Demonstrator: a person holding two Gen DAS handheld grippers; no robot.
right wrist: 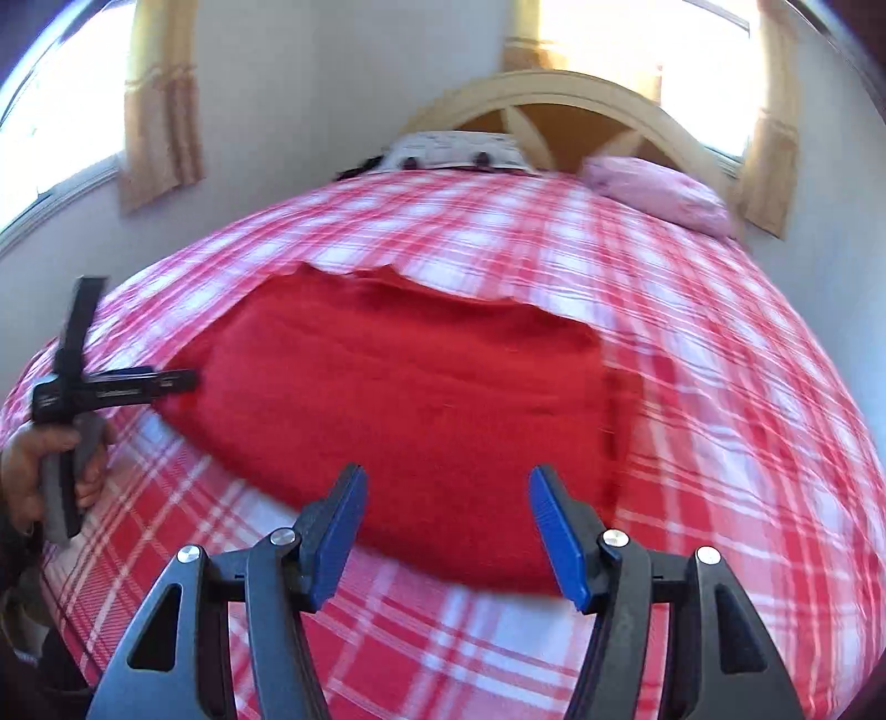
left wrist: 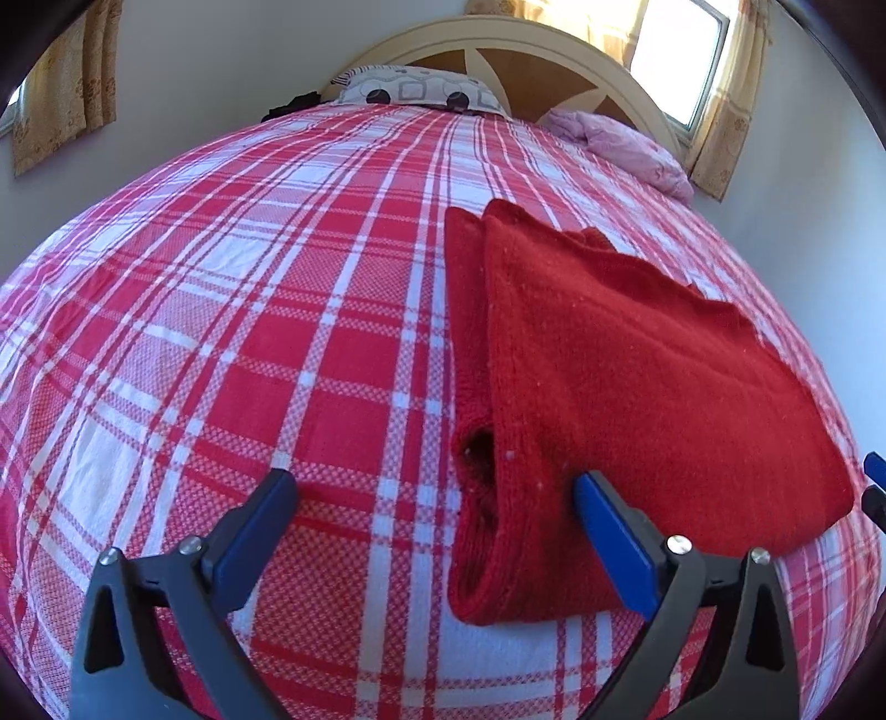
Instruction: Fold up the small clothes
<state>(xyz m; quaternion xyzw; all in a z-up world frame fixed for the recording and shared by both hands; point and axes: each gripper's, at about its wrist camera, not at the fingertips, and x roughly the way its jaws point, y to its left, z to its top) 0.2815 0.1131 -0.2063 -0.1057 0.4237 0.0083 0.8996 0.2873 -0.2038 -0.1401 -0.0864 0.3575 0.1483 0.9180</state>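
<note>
A red knit garment point(left wrist: 637, 376) lies folded flat on the red-and-white plaid bedspread point(left wrist: 249, 332), its thick folded edge facing me. My left gripper point(left wrist: 434, 482) is open wide and low over that edge. Its left finger is over bare bedspread and its right finger over the garment; nothing is pinched. In the right wrist view the same garment point(right wrist: 398, 399) spreads across the middle. My right gripper point(right wrist: 447, 476) hangs open above the garment's near edge, holding nothing. A person's hand point(right wrist: 33, 465) grips the other tool's handle at the garment's left end.
At the head of the bed lie a patterned pillow point(left wrist: 415, 88) and a pink pillow point(left wrist: 626, 144), in front of a curved wooden headboard point(left wrist: 498, 39). Curtained windows point(right wrist: 50, 122) flank the bed. Open bedspread stretches left of the garment.
</note>
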